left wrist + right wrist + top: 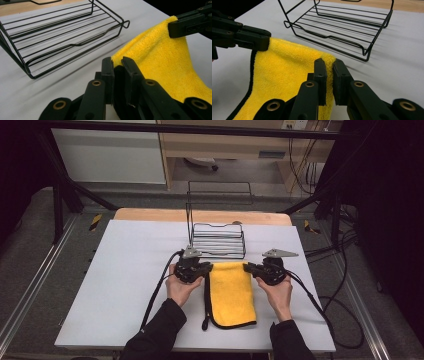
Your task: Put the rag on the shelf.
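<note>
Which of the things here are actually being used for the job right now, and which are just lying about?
In use:
- yellow cloth, pinched at its two far corners
- left gripper, shut on one corner
- right gripper, shut on the other corner

Lying about:
- black wire rack, untouched behind the cloth
- table, merely underneath
- cables on the floor to the right

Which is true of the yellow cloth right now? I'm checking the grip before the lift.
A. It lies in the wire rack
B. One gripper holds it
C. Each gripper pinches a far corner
C: the left gripper and right gripper each clamp a far corner of the cloth.
</note>
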The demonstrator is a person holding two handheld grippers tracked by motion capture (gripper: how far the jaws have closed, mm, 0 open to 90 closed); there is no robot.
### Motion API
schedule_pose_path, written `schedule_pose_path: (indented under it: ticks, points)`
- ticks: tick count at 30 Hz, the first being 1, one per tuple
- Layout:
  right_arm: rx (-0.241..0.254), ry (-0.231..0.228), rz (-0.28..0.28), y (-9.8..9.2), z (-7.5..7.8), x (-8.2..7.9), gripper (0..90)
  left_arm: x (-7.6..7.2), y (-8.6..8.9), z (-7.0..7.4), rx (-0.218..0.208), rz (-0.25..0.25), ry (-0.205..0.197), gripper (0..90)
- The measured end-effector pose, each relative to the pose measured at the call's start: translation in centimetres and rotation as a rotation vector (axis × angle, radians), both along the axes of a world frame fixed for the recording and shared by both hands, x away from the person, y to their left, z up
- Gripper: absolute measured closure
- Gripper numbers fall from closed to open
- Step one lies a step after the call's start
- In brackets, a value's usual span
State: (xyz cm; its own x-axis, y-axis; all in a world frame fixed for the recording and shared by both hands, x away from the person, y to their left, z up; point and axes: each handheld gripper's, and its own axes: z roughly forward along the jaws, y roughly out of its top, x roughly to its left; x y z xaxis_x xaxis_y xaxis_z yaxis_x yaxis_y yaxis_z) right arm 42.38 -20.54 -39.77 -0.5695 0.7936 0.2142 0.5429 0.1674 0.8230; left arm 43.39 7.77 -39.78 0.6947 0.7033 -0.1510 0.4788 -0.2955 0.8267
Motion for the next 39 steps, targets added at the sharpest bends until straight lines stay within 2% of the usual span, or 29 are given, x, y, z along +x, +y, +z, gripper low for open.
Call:
schedule_pose_path:
  ticks: [14,20,25,36,39]
  points:
    - [-0.005,-0.077,0.001,-0.1,2.6,-1.9,83.1,-1.1,0.3,1.9,-0.056,-0.009,-0.040,79.7]
    - [0.000,-0.104,-0.001,-0.1,3.5,-2.6,83.1,-1.5,0.4,2.6,-0.062,-0.014,-0.063,79.7]
    - [0.006,-0.132,-0.001,-0.1,4.3,-3.1,83.2,-1.9,0.6,3.5,-0.083,-0.012,-0.084,79.8]
    - [0.015,-0.197,-0.008,-0.1,6.0,-4.0,83.3,-2.5,0.8,5.3,-0.103,-0.018,-0.132,79.7]
    - [0.021,-0.216,-0.010,-0.1,6.5,-4.2,83.3,-2.8,0.9,6.0,-0.114,-0.017,-0.155,79.7]
